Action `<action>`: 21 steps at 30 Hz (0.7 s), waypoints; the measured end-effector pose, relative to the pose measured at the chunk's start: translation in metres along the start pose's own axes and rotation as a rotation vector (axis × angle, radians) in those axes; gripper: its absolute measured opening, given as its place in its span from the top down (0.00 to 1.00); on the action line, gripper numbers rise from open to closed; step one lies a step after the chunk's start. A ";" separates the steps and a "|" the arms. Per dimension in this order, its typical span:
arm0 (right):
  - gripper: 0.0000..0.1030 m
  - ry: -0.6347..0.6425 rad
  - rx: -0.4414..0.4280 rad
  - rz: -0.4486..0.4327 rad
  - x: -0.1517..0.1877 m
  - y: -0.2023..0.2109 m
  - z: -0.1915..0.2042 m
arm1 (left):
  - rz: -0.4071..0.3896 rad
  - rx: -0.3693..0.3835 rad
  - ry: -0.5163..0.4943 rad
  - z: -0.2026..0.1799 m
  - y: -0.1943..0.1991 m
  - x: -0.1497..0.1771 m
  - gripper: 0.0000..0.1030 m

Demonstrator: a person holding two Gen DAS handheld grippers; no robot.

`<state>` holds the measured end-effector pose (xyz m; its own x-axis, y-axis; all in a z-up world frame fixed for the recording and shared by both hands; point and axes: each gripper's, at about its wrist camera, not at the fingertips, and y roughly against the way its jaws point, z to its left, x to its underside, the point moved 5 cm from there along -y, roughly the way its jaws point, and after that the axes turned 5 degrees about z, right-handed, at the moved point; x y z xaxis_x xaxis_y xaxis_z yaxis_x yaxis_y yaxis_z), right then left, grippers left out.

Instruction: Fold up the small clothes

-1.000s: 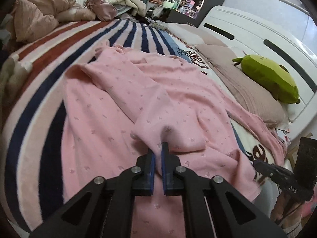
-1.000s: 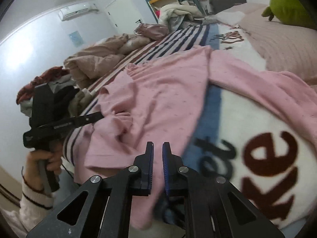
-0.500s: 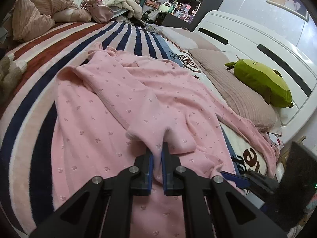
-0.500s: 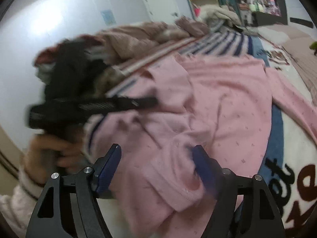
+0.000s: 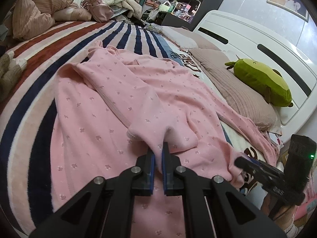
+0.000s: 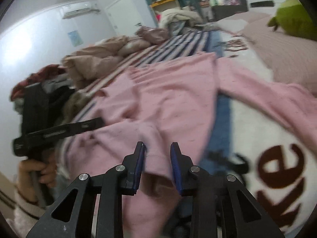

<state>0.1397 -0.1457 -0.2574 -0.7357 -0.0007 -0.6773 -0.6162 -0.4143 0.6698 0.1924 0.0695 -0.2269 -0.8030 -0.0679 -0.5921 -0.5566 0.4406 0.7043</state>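
A pink cotton garment with tiny printed motifs (image 5: 122, 107) is lying spread over the striped fleece blanket (image 5: 37, 83), ahead of both claws. The left gripper (image 5: 157, 148) is pinching a raised fold of it. The right gripper (image 6: 157, 148) is hovering spread apart, a hem edge sitting between its blue pads (image 6: 175, 164)

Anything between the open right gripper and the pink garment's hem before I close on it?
Nothing visible. The right gripper has its jaws open either side of the pink garment hem; the left gripper already pinches the sleeve.
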 end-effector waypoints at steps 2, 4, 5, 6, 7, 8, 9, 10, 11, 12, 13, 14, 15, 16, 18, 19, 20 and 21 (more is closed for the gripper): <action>0.93 -0.028 0.018 0.018 0.000 -0.003 -0.012 | 0.000 -0.002 0.002 0.000 0.000 0.001 0.97; 0.94 -0.034 0.044 0.034 0.002 -0.004 -0.022 | 0.002 -0.006 0.000 -0.001 0.000 0.001 0.97; 0.94 -0.036 0.050 0.034 0.002 -0.003 -0.025 | 0.002 -0.008 0.000 -0.001 0.000 0.001 0.97; 0.94 -0.042 0.051 0.031 0.001 0.000 -0.027 | 0.002 -0.008 0.000 0.000 0.000 0.001 0.97; 0.94 -0.046 0.056 0.025 0.000 0.002 -0.030 | 0.002 -0.007 0.004 0.000 0.000 0.000 0.97; 0.92 -0.055 0.070 0.007 -0.002 0.009 -0.033 | 0.003 -0.004 0.008 0.000 0.001 0.000 0.97; 0.91 -0.062 0.066 -0.015 -0.004 0.014 -0.035 | 0.001 -0.001 0.012 0.000 0.002 0.000 0.97; 0.91 -0.067 0.037 -0.040 -0.007 0.021 -0.034 | -0.005 0.003 0.017 0.000 0.003 -0.001 0.92; 0.89 -0.067 -0.008 -0.063 -0.010 0.028 -0.032 | -0.008 0.015 0.021 -0.001 0.004 -0.001 0.80; 0.83 -0.061 -0.049 -0.076 -0.014 0.032 -0.028 | -0.004 0.036 0.020 -0.004 0.005 0.000 0.72; 0.65 -0.052 -0.090 -0.081 -0.016 0.034 -0.024 | -0.003 0.050 0.016 -0.008 0.005 0.001 0.56; 0.40 -0.038 -0.115 -0.070 -0.018 0.033 -0.019 | -0.006 0.060 0.007 -0.012 0.006 0.002 0.52; 0.30 -0.009 -0.114 -0.040 -0.018 0.028 -0.013 | -0.006 0.070 -0.004 -0.016 0.005 0.003 0.52; 0.27 0.025 -0.086 -0.011 -0.017 0.020 -0.009 | 0.001 0.078 -0.015 -0.022 0.004 0.005 0.52; 0.34 0.076 0.006 0.047 -0.011 0.000 -0.008 | 0.006 0.070 -0.018 -0.025 0.002 0.007 0.52; 0.57 0.077 0.010 0.070 -0.007 -0.008 -0.009 | 0.014 0.064 -0.021 -0.026 0.000 0.009 0.52; 0.85 0.066 -0.003 0.094 -0.002 -0.015 -0.011 | 0.020 0.059 -0.024 -0.026 -0.001 0.010 0.52; 0.94 0.056 -0.024 0.099 0.001 -0.017 -0.011 | 0.026 0.055 -0.024 -0.027 -0.001 0.011 0.52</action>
<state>0.1524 -0.1485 -0.2734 -0.7756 -0.0934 -0.6243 -0.5337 -0.4312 0.7275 0.1784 0.0442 -0.2241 -0.8112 -0.0345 -0.5837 -0.5226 0.4907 0.6972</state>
